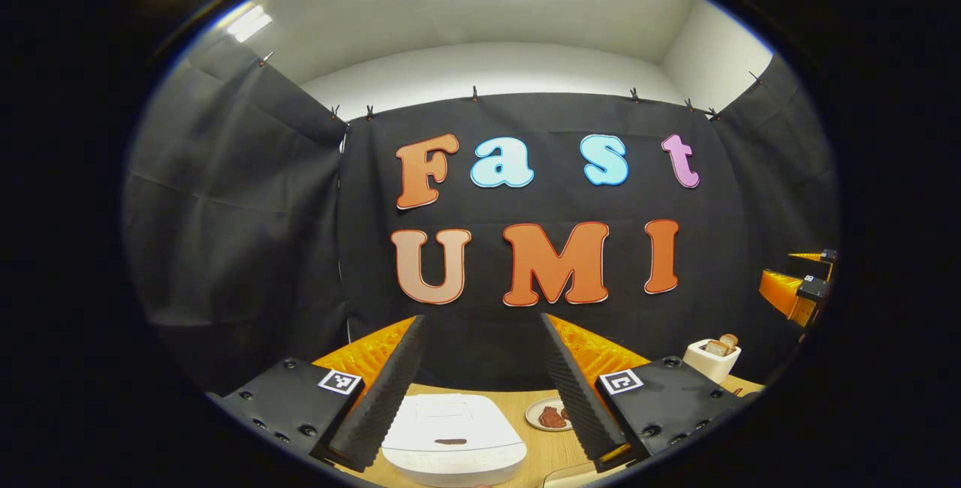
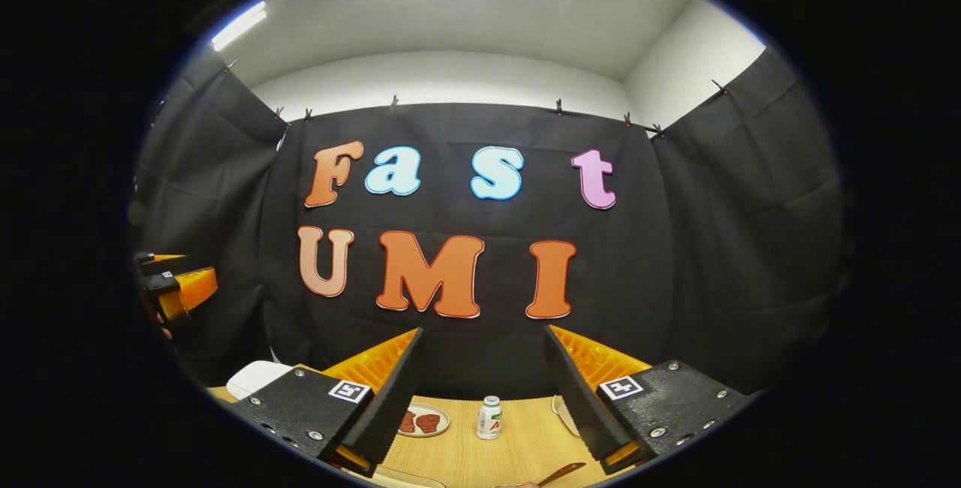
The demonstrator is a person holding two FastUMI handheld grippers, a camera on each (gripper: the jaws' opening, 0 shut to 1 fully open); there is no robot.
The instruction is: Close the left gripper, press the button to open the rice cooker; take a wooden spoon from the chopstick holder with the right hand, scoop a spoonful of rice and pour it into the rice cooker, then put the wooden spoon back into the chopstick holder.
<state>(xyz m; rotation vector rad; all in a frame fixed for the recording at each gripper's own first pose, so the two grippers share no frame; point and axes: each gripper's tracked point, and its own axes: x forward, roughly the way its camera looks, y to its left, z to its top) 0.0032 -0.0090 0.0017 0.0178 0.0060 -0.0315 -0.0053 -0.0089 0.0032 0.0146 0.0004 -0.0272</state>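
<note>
The white rice cooker (image 1: 450, 439) sits on the wooden table just below and ahead of my left gripper (image 1: 480, 323), with its lid down. The left gripper stands open above it, touching nothing. My right gripper (image 2: 484, 334) is also open and empty, held above the table. A brown wooden piece, likely the wooden spoon (image 2: 559, 475), pokes in at the bottom edge of the right gripper view. The rice cooker (image 2: 251, 377) appears as a white shape at the lower left of that view. Each view catches the other gripper at its side edge: right gripper (image 1: 796, 285), left gripper (image 2: 176, 285).
A small plate with brown food (image 1: 550, 414) lies right of the cooker, also seen as the plate (image 2: 423, 420). A white box holding bread slices (image 1: 712, 356) stands at the back right. A small white bottle (image 2: 489, 417) stands mid-table. Black cloth walls close in the booth.
</note>
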